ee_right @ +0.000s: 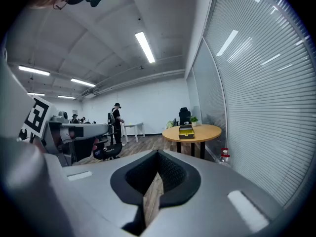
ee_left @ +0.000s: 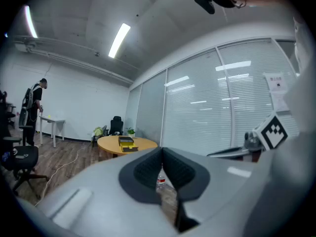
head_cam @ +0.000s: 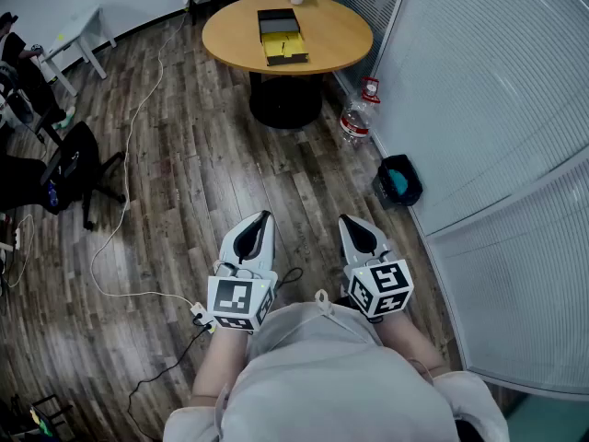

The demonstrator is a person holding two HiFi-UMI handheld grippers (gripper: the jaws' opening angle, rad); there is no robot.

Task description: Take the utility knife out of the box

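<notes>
Left gripper (head_cam: 260,221) and right gripper (head_cam: 354,228) are both clenched shut, nothing in them. The open box (head_cam: 281,37) sits on the round table (head_cam: 340,35), far off and straight ahead. Its long side runs near-to-far. The knife's too small to spot, and the left gripper's probably marginally closer.

Head view looks steeply down, gripper views nearly level; all share the far round table (head_cam: 339,33).

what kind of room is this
Most likely an office or meeting area: there is a round wooden table, glass partition walls covered by blinds, and a black office chair.
</notes>
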